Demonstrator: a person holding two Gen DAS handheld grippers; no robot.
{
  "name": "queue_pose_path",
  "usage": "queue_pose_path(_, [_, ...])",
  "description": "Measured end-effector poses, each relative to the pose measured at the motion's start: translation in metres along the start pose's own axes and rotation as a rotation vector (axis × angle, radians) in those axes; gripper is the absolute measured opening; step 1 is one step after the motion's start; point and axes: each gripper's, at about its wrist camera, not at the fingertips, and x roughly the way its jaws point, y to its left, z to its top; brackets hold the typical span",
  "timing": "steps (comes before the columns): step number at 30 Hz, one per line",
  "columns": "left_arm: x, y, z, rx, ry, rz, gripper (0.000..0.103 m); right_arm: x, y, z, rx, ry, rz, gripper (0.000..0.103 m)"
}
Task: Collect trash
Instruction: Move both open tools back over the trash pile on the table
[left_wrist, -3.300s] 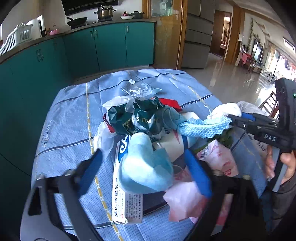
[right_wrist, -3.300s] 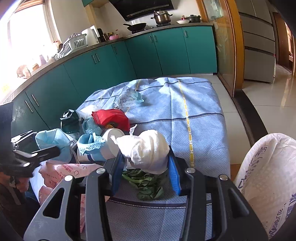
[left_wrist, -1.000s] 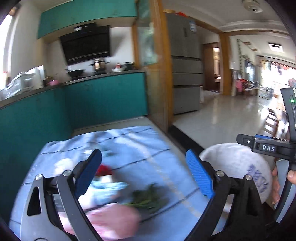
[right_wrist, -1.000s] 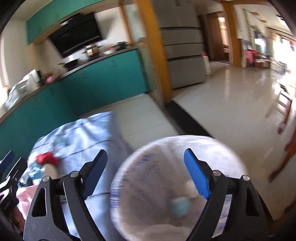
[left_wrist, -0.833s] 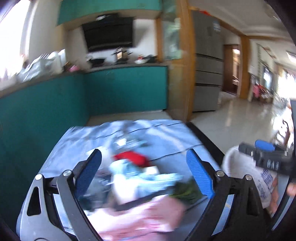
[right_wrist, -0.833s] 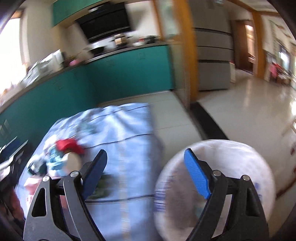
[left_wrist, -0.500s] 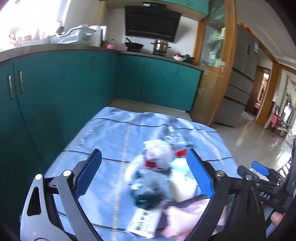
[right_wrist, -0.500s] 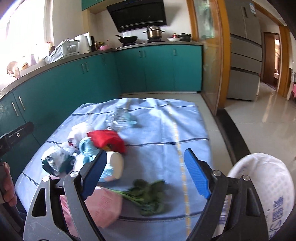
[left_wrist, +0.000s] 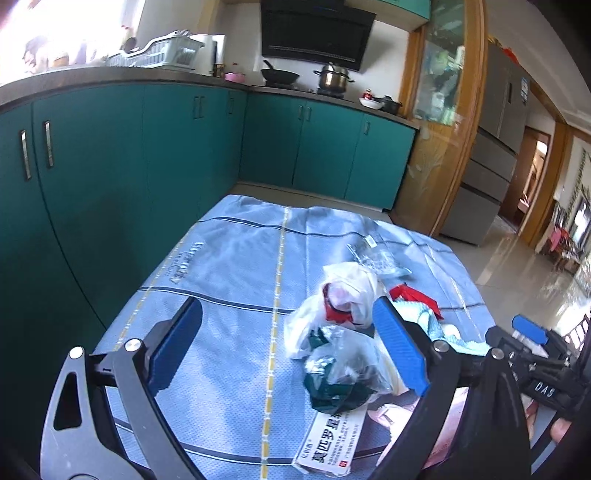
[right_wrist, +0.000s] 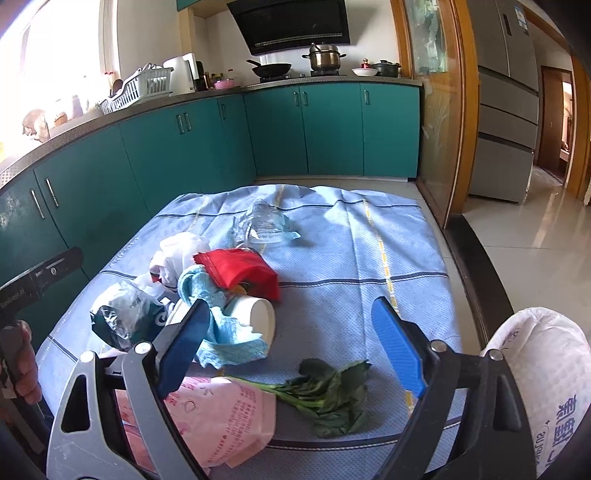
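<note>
A heap of trash lies on a blue cloth (right_wrist: 332, 236). In the right wrist view I see a red packet (right_wrist: 240, 271), a white cup (right_wrist: 258, 319), a blue rag (right_wrist: 225, 339), a green leafy stalk (right_wrist: 325, 395), a pink bag (right_wrist: 221, 417), a clear wrapper (right_wrist: 266, 221) and a dark green foil bag (right_wrist: 122, 317). My right gripper (right_wrist: 291, 347) is open and empty above the heap. My left gripper (left_wrist: 291, 350) is open and empty above the foil bag (left_wrist: 340, 384), a white plastic bag (left_wrist: 347, 291) and a medicine box (left_wrist: 332, 439).
A white woven sack (right_wrist: 543, 387) stands open at the cloth's right edge. Teal cabinets (right_wrist: 184, 147) run along the left and back. A tiled floor (right_wrist: 524, 280) and a wood-framed glass partition (right_wrist: 439, 110) lie to the right.
Both grippers held trash 3.3 s ago, swung over the sack and came back open and empty. The light-blue and white wads are gone from the heap.
</note>
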Motion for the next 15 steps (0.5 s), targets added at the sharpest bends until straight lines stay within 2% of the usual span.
queue_pose_path(5, [0.013, -0.015, -0.009, 0.057, 0.059, -0.013, 0.094, 0.0, -0.012, -0.003, 0.023, 0.006, -0.016, 0.087])
queue_pose_path(15, [0.018, -0.026, -0.014, 0.11, 0.078, -0.001, 0.095, -0.003, -0.018, -0.005, 0.024, 0.004, -0.034, 0.088])
